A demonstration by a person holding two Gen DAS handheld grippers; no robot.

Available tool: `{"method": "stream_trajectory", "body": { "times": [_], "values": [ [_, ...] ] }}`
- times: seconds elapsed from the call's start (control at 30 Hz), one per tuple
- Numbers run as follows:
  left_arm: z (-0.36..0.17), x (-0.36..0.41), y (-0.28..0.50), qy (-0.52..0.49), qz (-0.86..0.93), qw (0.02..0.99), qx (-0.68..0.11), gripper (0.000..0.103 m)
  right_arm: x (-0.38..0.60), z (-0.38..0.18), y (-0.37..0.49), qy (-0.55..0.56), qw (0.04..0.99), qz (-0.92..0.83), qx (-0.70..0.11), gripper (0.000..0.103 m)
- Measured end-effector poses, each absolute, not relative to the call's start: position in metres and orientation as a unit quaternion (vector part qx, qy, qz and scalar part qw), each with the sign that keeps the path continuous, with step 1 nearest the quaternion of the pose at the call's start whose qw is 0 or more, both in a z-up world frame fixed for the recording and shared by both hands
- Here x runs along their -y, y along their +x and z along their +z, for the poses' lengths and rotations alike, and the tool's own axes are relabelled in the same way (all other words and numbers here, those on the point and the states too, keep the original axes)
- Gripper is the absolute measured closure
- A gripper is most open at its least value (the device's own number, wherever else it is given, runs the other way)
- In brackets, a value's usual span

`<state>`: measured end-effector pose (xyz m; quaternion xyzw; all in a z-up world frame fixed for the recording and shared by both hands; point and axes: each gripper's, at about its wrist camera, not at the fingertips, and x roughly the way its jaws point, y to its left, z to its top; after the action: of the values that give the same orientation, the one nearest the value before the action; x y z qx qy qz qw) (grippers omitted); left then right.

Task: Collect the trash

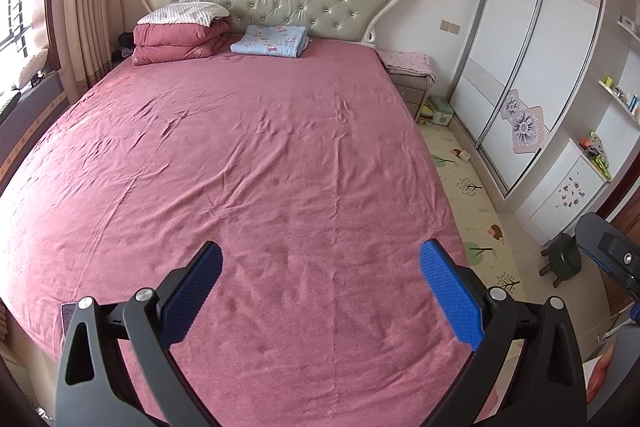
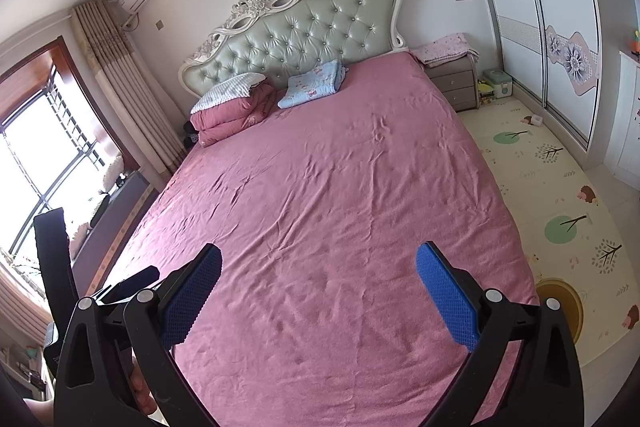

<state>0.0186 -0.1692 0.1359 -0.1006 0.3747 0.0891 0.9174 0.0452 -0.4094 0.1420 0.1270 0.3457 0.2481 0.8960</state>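
Observation:
My left gripper [image 1: 320, 259] is open and empty, held above the foot of a bed with a pink sheet [image 1: 248, 155]. My right gripper [image 2: 318, 261] is open and empty too, above the same pink sheet [image 2: 340, 167]. A small white and brown item [image 1: 463, 155] lies on the play mat by the wardrobe; it also shows in the right wrist view [image 2: 535, 120]. No other loose trash shows on the bed. Part of the other gripper shows at the right edge of the left wrist view [image 1: 616, 255] and at the left of the right wrist view [image 2: 52, 251].
Folded pink quilt [image 1: 180, 39] and blue blanket [image 1: 270, 41] lie by the headboard. A nightstand [image 1: 412, 83], a green box [image 1: 438, 111], a sliding wardrobe [image 1: 532, 67], a small dark stool [image 1: 562, 259] and a patterned play mat [image 2: 560, 207] are to the right. A phone [image 1: 67, 313] lies at the bed's left edge.

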Motion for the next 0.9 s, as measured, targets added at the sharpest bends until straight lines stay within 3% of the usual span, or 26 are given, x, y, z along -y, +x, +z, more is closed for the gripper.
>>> {"method": "stream_trajectory", "body": {
  "times": [0.9],
  "values": [
    [0.127, 0.166, 0.031, -0.102, 0.089, 0.912, -0.387, 0.004, 0.405, 0.135, 0.062, 0.125, 0.887, 0.255, -0.363, 0.009]
  ]
}}
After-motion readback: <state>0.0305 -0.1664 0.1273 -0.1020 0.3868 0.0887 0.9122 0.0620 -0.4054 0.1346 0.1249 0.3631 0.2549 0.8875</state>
